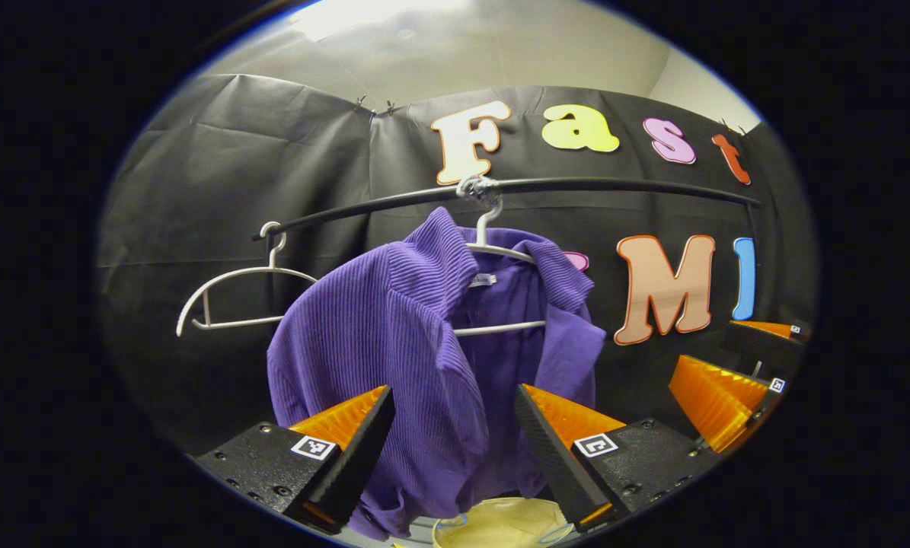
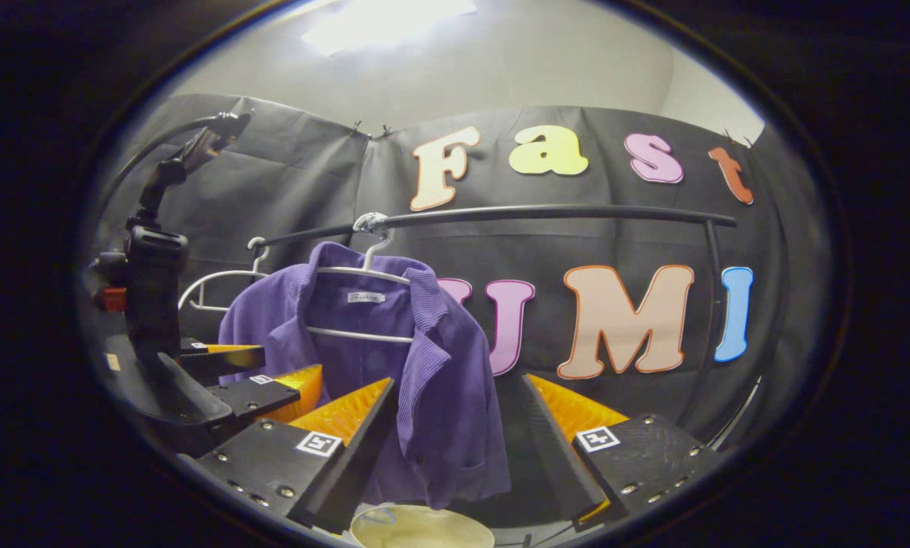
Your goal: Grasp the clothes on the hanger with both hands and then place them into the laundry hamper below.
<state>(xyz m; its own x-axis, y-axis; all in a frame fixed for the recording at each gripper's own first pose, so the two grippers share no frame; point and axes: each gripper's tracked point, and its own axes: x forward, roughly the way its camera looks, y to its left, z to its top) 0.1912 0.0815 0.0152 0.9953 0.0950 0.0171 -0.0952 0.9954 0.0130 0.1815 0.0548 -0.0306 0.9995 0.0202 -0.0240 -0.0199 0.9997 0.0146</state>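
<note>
A purple ribbed shirt (image 1: 394,358) hangs on a white hanger (image 1: 500,251) from the black rail (image 1: 614,186). My left gripper (image 1: 455,407) stands open in front of the shirt's left half, apart from the cloth. In the right gripper view the same shirt (image 2: 439,365) hangs left of centre, and my right gripper (image 2: 458,399) is open before its right edge. The left gripper (image 2: 272,380) appears at the left there, the right gripper (image 1: 729,396) at the right edge of the left gripper view. The pale hamper (image 1: 500,525) (image 2: 420,529) sits below the shirt.
An empty white hanger (image 1: 234,301) (image 2: 218,285) hangs at the rail's left end. The rail's upright post (image 2: 710,304) stands at the right. Black cloth walls the booth behind the rail.
</note>
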